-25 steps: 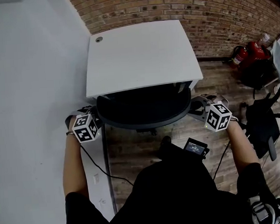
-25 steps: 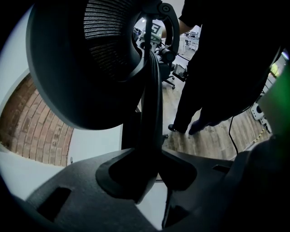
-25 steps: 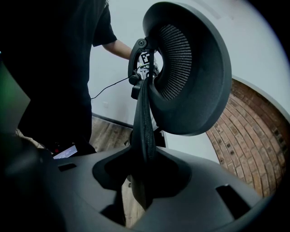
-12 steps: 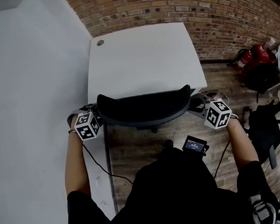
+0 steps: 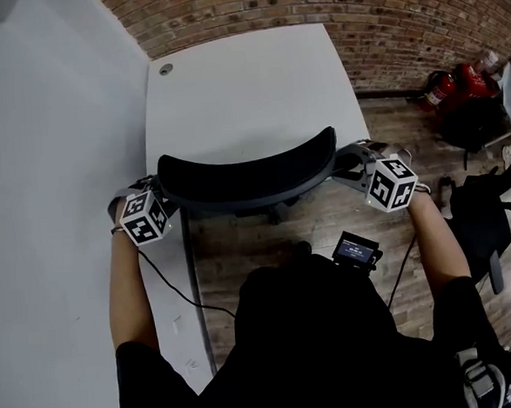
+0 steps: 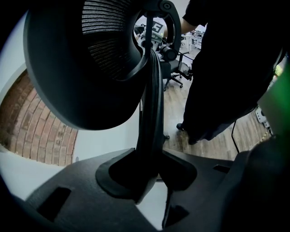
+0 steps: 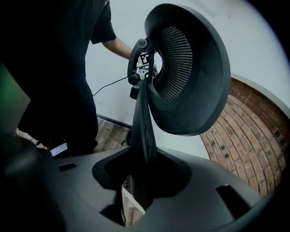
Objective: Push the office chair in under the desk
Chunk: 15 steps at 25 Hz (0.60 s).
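Black chair back [image 5: 247, 177] spans sideways between left gripper [image 5: 161, 202] and right gripper [image 5: 350, 164], both jaws clamped on its edges; white bench [image 5: 248, 95] is dead ahead, so push evenly.

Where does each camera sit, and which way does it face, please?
Head view: on the person's head, looking steeply down at desk and chair backrest; forearms, left gripper and right gripper show.
Left gripper view: on the left gripper, looking along its jaws, clamped on the backrest's edge, toward the person's torso.
Right gripper view: on the right gripper, jaws clamped on the opposite edge; torso and arm show.
Shared: both gripper views show the backrest and the other gripper's cube.
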Available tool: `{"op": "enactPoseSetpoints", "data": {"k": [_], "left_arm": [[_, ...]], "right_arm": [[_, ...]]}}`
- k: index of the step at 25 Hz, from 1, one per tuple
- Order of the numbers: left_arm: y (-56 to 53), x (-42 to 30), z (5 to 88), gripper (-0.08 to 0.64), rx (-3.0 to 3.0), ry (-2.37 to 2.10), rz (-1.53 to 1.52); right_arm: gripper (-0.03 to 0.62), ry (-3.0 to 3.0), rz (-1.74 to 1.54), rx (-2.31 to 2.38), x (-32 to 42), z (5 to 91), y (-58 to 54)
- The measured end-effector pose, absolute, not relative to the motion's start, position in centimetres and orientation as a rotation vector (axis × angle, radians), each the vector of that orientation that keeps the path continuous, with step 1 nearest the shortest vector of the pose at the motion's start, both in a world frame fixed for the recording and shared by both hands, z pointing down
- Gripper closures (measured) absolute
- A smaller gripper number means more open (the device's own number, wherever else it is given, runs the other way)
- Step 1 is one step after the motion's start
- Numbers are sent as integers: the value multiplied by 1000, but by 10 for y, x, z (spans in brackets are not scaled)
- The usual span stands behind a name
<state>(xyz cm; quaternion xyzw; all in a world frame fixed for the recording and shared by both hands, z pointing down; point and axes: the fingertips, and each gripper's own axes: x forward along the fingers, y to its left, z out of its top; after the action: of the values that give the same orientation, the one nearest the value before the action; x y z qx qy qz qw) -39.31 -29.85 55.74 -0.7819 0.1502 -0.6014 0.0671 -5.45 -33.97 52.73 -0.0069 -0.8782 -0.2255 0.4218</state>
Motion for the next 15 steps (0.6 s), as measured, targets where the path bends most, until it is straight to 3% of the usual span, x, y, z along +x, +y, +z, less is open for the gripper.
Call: {"op": "enactPoseSetpoints", "data": {"k": [15], "left_arm": [[-300, -386, 566, 416, -2414, 364, -1769]], "right_arm": [[460, -2182, -590, 29, -53, 534, -351]]}}
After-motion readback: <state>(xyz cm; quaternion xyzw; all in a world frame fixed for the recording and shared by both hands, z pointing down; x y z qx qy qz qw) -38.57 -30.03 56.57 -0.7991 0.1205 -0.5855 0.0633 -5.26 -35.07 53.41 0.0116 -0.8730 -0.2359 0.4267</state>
